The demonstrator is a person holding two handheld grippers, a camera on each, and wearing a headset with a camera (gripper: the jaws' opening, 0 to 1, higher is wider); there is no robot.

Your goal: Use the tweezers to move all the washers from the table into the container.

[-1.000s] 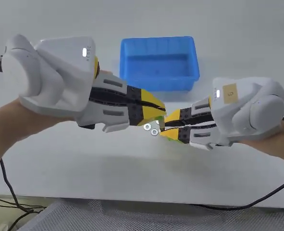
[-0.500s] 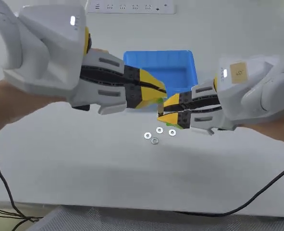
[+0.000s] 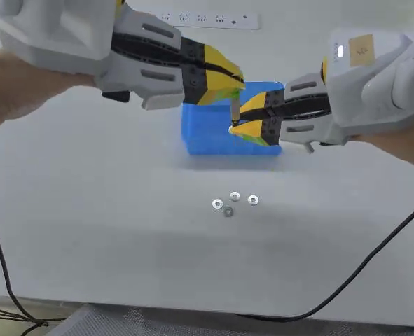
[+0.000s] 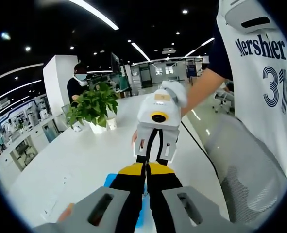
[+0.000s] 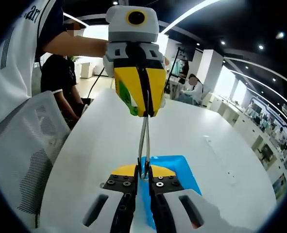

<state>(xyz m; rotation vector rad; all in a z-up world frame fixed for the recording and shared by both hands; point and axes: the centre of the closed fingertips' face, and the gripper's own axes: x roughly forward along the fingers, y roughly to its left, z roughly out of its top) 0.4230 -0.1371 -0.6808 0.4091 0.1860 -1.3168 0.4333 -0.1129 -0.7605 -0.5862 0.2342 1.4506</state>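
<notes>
A: The white counter (image 3: pixel 108 210)?
B: Four washers (image 3: pixel 235 198) near its middle, blue container (image 3: pixel 207 140) toward the far edge.
A: And above?
B: Raised tip-to-tip, left claw (image 3: pixel 239 78) and right claw (image 3: pixel 233 127) both clenched on the tweezers (image 5: pixel 144 141).

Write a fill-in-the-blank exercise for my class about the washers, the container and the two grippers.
____ washers lie on the table.
The container is ____ in colour.
The left gripper and the right gripper both grip the ____.
Missing words: four; blue; tweezers.
</notes>
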